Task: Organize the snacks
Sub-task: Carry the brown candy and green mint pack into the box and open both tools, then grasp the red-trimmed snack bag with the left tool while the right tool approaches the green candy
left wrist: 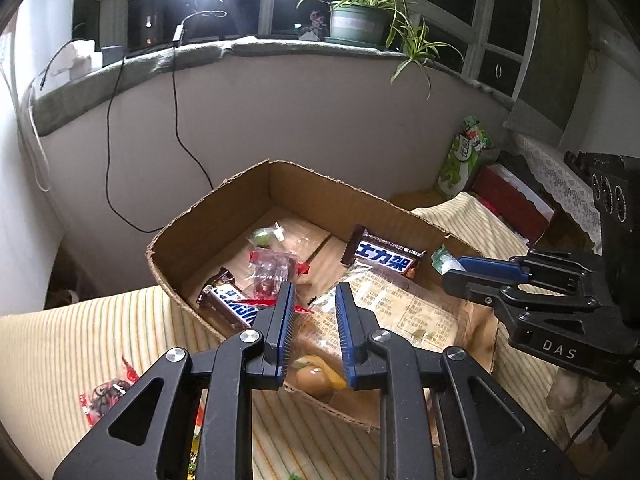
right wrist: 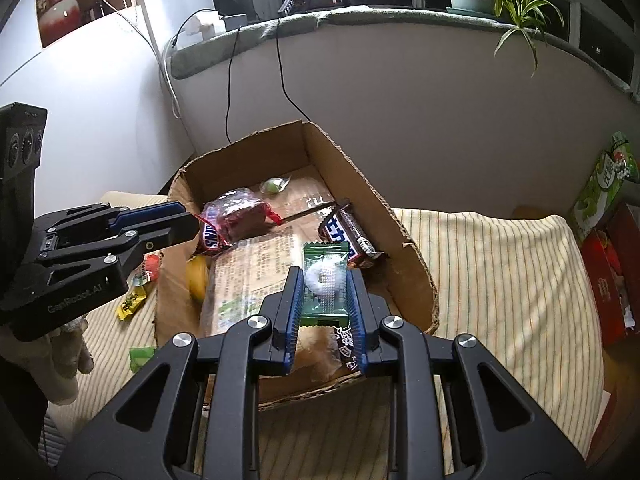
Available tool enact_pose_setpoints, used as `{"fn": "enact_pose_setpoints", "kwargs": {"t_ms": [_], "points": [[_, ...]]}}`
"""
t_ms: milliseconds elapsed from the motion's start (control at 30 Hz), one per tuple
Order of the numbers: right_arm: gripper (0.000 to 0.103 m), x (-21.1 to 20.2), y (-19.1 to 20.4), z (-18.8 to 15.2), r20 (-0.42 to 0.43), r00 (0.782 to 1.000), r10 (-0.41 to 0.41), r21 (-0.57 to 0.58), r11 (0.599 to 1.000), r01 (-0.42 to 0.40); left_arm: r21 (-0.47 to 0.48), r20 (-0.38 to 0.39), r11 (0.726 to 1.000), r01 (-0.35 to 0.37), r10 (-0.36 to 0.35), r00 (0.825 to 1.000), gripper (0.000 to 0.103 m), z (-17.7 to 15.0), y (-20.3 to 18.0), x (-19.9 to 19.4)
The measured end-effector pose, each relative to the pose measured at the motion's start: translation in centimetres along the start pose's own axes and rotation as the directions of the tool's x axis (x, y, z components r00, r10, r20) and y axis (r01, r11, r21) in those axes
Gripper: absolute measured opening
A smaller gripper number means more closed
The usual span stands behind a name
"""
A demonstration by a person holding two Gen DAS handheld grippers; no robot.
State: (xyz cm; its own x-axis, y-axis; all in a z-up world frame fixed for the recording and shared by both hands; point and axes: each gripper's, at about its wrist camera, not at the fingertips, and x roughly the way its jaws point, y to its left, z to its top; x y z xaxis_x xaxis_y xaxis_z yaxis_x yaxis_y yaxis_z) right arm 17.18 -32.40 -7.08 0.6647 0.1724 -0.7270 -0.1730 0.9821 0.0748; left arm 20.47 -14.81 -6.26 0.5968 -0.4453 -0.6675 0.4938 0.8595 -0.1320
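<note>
Right gripper (right wrist: 324, 280), over the near edge of the cardboard box (right wrist: 416, 276): clamped on a green-wrapped mint candy (right wrist: 323, 276) held above the box contents. Left gripper (left wrist: 312, 300), over the box's near left corner: fingers apart, nothing between them, with a large clear snack bag (left wrist: 400, 308) and a yellow-orange item (left wrist: 316, 376) beneath. Box interior, outward: two Snickers bars (left wrist: 384, 258) (left wrist: 230, 302), a red candy pouch (left wrist: 272, 272), a small green sweet (left wrist: 262, 236) toward the far wall; loose wrapped candies (right wrist: 132, 302) on the striped cloth (right wrist: 500, 280) beside the box's left wall.
</note>
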Motion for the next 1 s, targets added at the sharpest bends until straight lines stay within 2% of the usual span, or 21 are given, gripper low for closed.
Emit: {"fn": "enact_pose_setpoints", "kwargs": {"t_ms": [133, 167, 233, 267, 300, 667, 1000], "points": [[0.023, 0.0, -0.3, 0.0, 0.012, 1.0, -0.007, 0.006, 1.0, 0.007, -0.018, 0.007, 1.0, -0.001, 0.001, 1.0, 0.02, 0.2, 0.5, -0.2], [0.027, -0.1, -0.4, 0.0, 0.013, 1.0, -0.008, 0.01, 1.0, 0.008, -0.018, 0.007, 1.0, -0.003, 0.003, 1.0, 0.024, 0.2, 0.6, -0.2], [0.045, -0.1, -0.5, 0.1, 0.013, 1.0, -0.002, 0.02, 1.0, 0.001, -0.025, 0.009, 1.0, -0.008, 0.008, 1.0, 0.031, 0.2, 0.8, -0.4], [0.057, -0.2, -0.6, 0.1, 0.016, 1.0, -0.001, 0.026, 1.0, 0.001, -0.029, 0.012, 1.0, -0.008, 0.008, 1.0, 0.036, 0.2, 1.0, -0.5], [0.061, -0.4, -0.6, 0.1, 0.022, 1.0, -0.003, 0.031, 1.0, 0.002, -0.035, 0.016, 0.999, -0.006, 0.007, 1.0, 0.039, 0.2, 1.1, -0.7], [0.063, -1.3, 0.6, 0.0, 0.028, 1.0, -0.003, 0.008, 1.0, 0.003, -0.049, 0.031, 0.999, -0.012, 0.014, 0.999, 0.041, 0.2, 1.8, -2.1], [0.064, -2.7, 2.6, -0.4, 0.043, 0.999, 0.013, -0.008, 1.0, -0.013, -0.085, 0.054, 0.996, -0.041, 0.045, 0.998, 0.041, -0.9, 4.1, -4.9]]}}
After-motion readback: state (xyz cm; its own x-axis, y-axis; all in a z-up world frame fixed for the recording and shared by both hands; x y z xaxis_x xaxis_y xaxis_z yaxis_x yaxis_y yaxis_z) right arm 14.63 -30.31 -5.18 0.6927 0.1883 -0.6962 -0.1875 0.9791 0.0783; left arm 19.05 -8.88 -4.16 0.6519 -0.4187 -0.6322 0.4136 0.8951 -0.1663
